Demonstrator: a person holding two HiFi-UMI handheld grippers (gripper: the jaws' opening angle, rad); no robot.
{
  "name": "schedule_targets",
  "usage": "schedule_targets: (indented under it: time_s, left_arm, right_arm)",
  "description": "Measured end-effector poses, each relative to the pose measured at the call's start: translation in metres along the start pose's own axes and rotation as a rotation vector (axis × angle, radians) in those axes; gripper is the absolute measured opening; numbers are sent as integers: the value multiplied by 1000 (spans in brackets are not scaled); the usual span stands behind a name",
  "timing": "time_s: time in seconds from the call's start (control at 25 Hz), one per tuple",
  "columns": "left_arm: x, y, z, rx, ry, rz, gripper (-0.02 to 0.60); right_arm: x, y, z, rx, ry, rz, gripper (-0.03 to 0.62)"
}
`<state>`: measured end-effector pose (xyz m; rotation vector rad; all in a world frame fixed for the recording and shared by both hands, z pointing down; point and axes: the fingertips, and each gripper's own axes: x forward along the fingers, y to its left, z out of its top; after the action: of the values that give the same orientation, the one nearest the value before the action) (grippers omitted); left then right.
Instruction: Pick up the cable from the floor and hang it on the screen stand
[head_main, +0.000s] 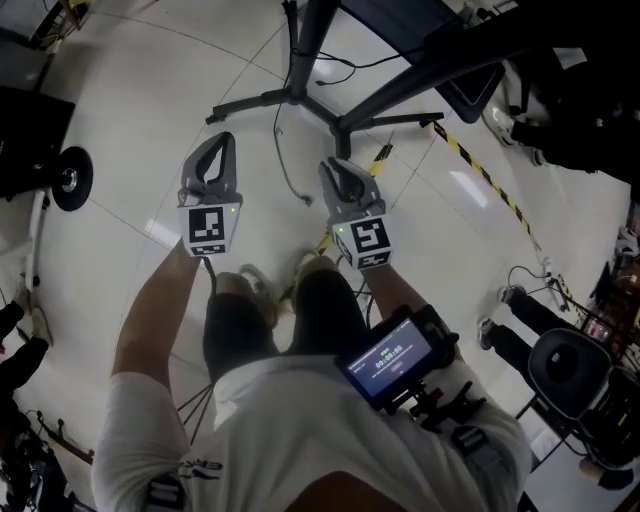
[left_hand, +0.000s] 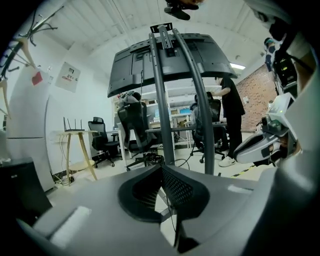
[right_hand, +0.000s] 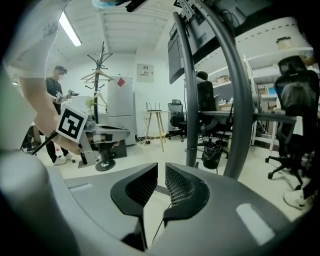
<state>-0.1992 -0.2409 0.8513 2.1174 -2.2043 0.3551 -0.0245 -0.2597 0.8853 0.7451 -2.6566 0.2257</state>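
You're at the reach, with nothing picked up yet: the cable (head_main: 287, 172) lies on the floor just ahead of both grippers, near the feet of the stand (head_main: 300, 95). Your left gripper (head_main: 222, 140) is clenched on nothing. Your right gripper (head_main: 332, 165) is empty, its jaws a slit apart. Next, I'd judge, spread the right jaws wider and lower them onto the cable.

The left gripper (head_main: 224, 140) and right gripper (head_main: 335, 166) hang side by side at mid-frame above the pale floor (head_main: 150, 90). Between them lies a thin dark cable (head_main: 288, 172), running up toward the screen stand (head_main: 300, 92) at upper centre
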Motion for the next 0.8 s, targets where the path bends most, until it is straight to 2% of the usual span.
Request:
schedule_targets:
  time_s: [0.28,0.48,0.6,0.8]
  left_arm:
    - [78,-9,-156,-18,4,-26,2]
    - [132,-17,-259,-13,44,-36,2]
    - [153,-32,-301,-17,75,-48,2]
    - [181,-59,-342,-5,113,-97,2]
  right_arm:
    - [75,-30,-130,7,-39,-39,55]
    - [112,-51,-194,9,-56,-69,57]
    - [120,-60,-218,9,-55,-83,57]
    - [118,-67,-233,1,-47,-87,57]
